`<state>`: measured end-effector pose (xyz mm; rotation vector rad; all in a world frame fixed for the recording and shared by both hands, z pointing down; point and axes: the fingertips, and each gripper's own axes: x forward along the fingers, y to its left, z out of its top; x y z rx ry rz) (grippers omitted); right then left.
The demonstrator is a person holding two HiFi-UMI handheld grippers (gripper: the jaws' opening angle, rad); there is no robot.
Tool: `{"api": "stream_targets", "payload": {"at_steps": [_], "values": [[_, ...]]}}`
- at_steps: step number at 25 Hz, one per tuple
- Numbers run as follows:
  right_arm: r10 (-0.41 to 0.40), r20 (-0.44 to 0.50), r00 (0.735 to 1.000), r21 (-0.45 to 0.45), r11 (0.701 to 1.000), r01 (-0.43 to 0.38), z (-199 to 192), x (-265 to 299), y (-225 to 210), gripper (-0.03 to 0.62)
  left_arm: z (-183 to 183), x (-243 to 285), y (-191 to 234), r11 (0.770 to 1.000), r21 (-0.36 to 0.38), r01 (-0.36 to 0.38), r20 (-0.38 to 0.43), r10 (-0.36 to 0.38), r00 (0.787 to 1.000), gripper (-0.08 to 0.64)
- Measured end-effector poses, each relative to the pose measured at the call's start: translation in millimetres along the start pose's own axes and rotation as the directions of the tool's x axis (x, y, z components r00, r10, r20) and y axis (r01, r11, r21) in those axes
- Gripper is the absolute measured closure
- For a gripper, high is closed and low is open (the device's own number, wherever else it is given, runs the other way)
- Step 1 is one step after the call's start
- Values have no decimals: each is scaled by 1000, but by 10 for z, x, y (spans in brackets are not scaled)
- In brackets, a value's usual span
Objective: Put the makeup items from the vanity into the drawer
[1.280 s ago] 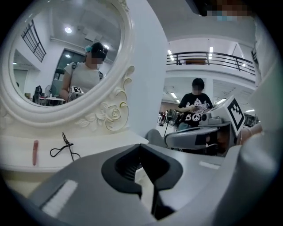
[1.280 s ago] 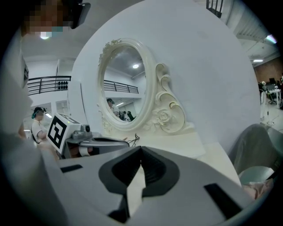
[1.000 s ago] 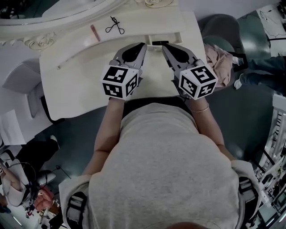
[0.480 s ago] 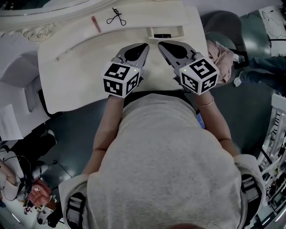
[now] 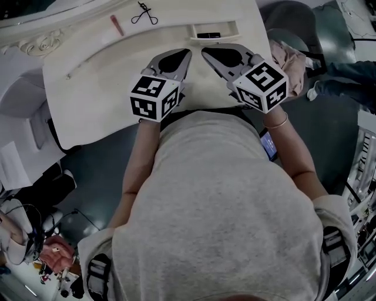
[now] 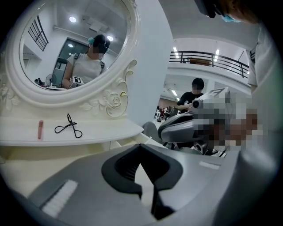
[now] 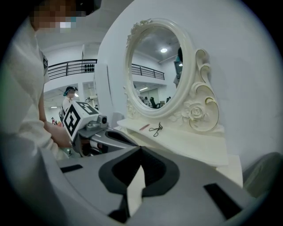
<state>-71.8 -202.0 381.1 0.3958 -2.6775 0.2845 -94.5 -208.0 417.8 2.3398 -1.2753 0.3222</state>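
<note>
On the raised shelf of the cream vanity (image 5: pixel 94 100) lie a black eyelash curler (image 5: pixel 141 13) and a pink tube (image 5: pixel 116 25). A thin pale stick (image 5: pixel 88 66) rests on the lower tabletop. A small drawer (image 5: pixel 214 29) stands out from the shelf front with something dark inside. My left gripper (image 5: pixel 187 53) and right gripper (image 5: pixel 205 52) hover side by side over the tabletop just short of the drawer, both shut and empty. The left gripper view shows the curler (image 6: pixel 68 128) and tube (image 6: pixel 40 129) below the oval mirror (image 6: pixel 75 48). Both the curler (image 7: pixel 155 129) and tube (image 7: pixel 144 127) also appear in the right gripper view.
A grey chair with pink cloth (image 5: pixel 288 59) stands right of the vanity. White furniture (image 5: pixel 17 94) sits at its left. The mirror's carved frame (image 7: pixel 194 110) rises behind the shelf. People stand in the hall beyond.
The camera has drawn back, so the vanity sits higher in view. Both grippers have pulled slightly away from the drawer and their tips have come closer together. Both stayed shut.
</note>
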Motion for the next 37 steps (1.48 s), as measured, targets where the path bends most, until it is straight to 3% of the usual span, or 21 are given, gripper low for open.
{"api": "stream_targets", "payload": {"at_steps": [6,9,16,29,37], "values": [[21,-18,1000,-13,1000,-21,1,-6,36,584,36,15,-99,999,-10,42,25,-41,999,551],[61,-48,997,-44,997,-64,-41,-12,66,584,29,23,-95,999,-10,40,24,-39,999,551],[75,-75,994,-83,993,-81,-61,-32,21,584,-12,64,-55,999,-15,34,6,-34,999,551],[32,-60,998,-84,996,-37,-31,-66,-68,584,-59,89,-81,999,-9,36,-15,-36,999,551],[-62,23,998,-10,998,62,30,-52,-139,584,-70,66,-69,999,0,36,-12,-36,999,551]]}}
